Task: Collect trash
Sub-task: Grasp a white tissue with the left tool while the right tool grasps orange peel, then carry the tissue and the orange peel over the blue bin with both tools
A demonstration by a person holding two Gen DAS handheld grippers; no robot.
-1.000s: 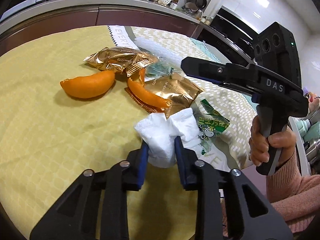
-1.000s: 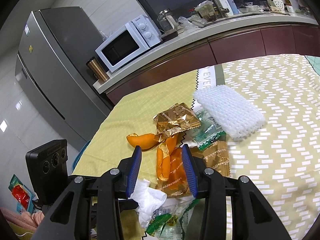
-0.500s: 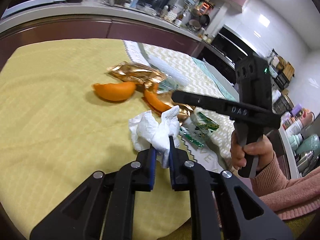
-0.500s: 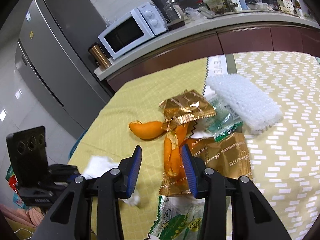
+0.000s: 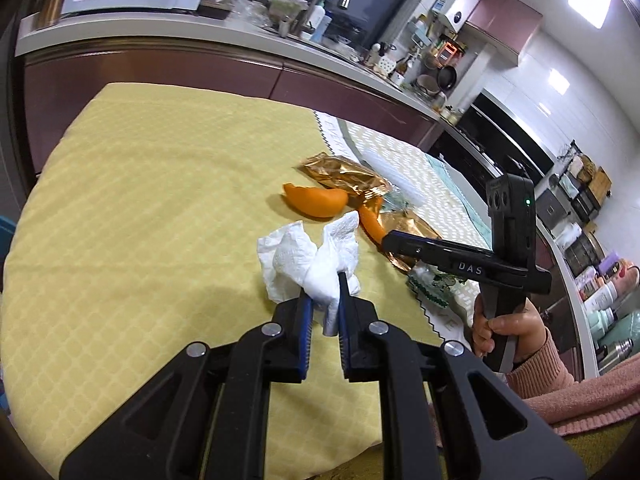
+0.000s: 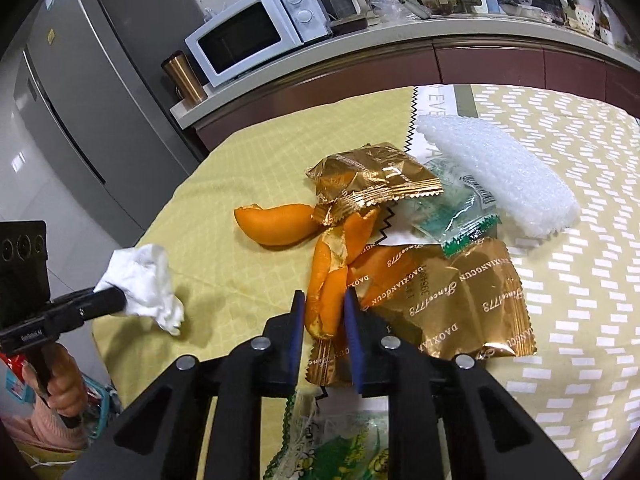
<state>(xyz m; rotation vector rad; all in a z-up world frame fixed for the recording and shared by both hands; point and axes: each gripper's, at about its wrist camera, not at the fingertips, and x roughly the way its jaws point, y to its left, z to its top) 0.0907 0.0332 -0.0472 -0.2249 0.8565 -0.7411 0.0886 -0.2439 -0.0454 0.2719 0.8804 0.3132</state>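
My left gripper (image 5: 322, 300) is shut on a crumpled white tissue (image 5: 316, 260) and holds it above the yellow tablecloth (image 5: 140, 220); the tissue also shows in the right wrist view (image 6: 144, 280). My right gripper (image 6: 325, 312) has its jaws close around a strip of orange peel (image 6: 326, 296) that lies on a gold wrapper (image 6: 448, 292). A second peel piece (image 6: 276, 224), another gold wrapper (image 6: 372, 176), a clear green sachet (image 6: 460, 216) and a green-printed packet (image 6: 344, 448) lie around it.
A white bubble-wrap pad (image 6: 496, 172) lies at the back right on the patterned cloth. The table's near-left edge (image 6: 120, 344) drops off by the left hand. A counter with a microwave (image 6: 256, 36) and a fridge (image 6: 72, 92) stand behind.
My left gripper closed on the tissue, lifted it and carried it left, away from the pile. My right gripper moved down and forward and narrowed around the orange peel strip.
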